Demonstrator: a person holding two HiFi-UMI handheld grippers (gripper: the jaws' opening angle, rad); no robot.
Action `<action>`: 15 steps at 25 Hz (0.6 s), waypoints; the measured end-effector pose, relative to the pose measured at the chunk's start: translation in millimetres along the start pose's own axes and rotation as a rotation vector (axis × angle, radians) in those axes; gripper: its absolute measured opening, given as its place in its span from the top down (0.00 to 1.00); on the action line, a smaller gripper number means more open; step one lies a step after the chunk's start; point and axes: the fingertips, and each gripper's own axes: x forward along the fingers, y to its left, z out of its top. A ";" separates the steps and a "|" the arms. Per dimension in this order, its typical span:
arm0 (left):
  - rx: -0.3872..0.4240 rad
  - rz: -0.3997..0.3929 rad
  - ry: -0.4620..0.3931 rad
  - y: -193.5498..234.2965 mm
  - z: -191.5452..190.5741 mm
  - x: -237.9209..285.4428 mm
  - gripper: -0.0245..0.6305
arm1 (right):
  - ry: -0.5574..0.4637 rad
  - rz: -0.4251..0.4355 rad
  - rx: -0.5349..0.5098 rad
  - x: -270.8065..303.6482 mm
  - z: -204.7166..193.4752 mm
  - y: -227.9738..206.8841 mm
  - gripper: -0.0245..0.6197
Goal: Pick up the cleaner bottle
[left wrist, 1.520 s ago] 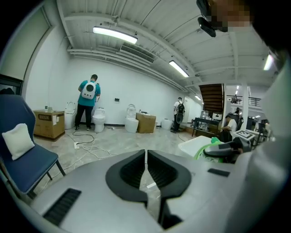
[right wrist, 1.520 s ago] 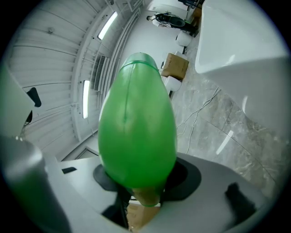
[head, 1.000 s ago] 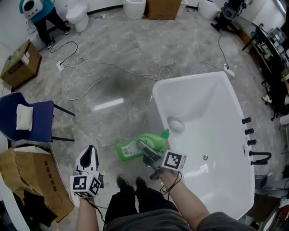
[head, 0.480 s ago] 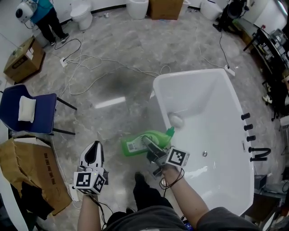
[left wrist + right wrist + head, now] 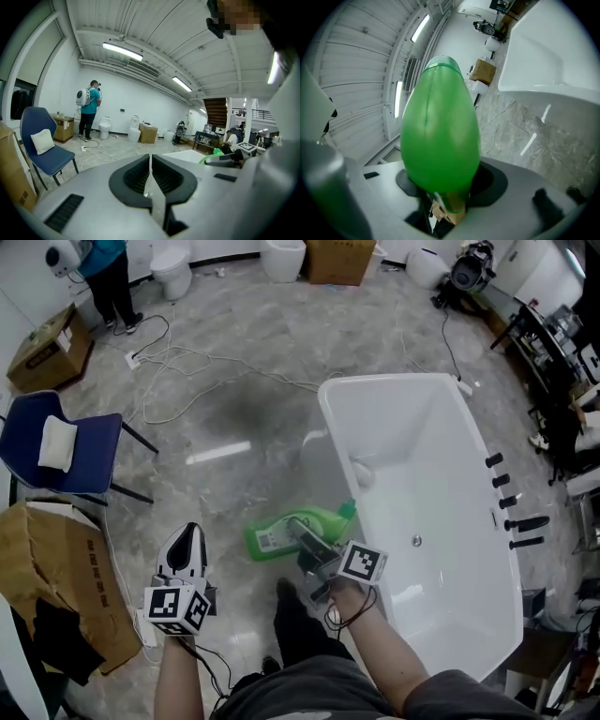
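open floor lies ahead, with the bathtub right, chair left and, seemingly, loose cables.

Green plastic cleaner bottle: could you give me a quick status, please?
Right gripper shut on green plastic cleaner bottle, held sideways. Left gripper shut, empty. White bathtub close alongside.

The head view looks steeply down on the floor, with the left gripper at 7 o'clock and the right gripper at 6 o'clock. The left gripper view sits low and faces level along its jaws toward the far wall. It shares the blue chair and the standing person with the head view. The right gripper view looks from very near at the cleaner bottle, with the bathtub at 2 o'clock; the head view shows both.
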 end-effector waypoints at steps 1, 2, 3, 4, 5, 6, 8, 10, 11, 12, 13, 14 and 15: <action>-0.003 0.001 -0.005 0.7 -0.5 -13.7 0.92 | -0.005 0.007 0.007 -5.7 -10.4 6.8 0.66; -0.004 0.002 -0.009 2.3 -2.0 -28.3 0.92 | -0.010 0.015 0.015 -10.6 -22.2 13.5 0.66; -0.004 0.003 -0.013 4.7 -4.6 -43.6 0.92 | -0.013 0.022 0.021 -14.8 -35.2 19.4 0.66; -0.003 0.004 -0.015 7.6 -8.0 -59.1 0.92 | -0.013 0.022 0.021 -18.9 -48.6 24.3 0.66; -0.005 0.006 -0.016 10.2 -11.7 -74.4 0.92 | -0.010 0.016 0.014 -23.4 -61.2 28.3 0.66; -0.008 0.008 -0.016 12.1 -15.2 -88.9 0.92 | -0.004 0.008 0.002 -28.5 -72.2 32.1 0.66; -0.018 0.016 -0.014 13.2 -20.9 -114.9 0.92 | 0.008 0.004 -0.015 -39.2 -90.1 41.5 0.66; -0.023 0.022 -0.009 12.1 -26.1 -137.3 0.92 | 0.014 0.013 -0.018 -48.2 -105.2 52.7 0.66; -0.025 0.023 -0.007 11.1 -29.0 -147.8 0.92 | 0.017 0.018 -0.019 -52.0 -112.6 58.1 0.66; -0.028 0.023 -0.006 9.8 -32.0 -157.9 0.92 | 0.020 0.023 -0.022 -55.4 -119.9 63.3 0.66; -0.029 0.022 -0.006 8.3 -34.9 -167.7 0.92 | 0.022 0.028 -0.028 -58.6 -127.0 68.6 0.66; -0.030 0.020 -0.008 6.5 -37.4 -177.1 0.92 | 0.025 0.033 -0.036 -61.7 -133.7 74.3 0.66; -0.030 0.017 -0.012 4.3 -39.4 -186.1 0.92 | 0.026 0.039 -0.042 -64.9 -140.1 80.1 0.66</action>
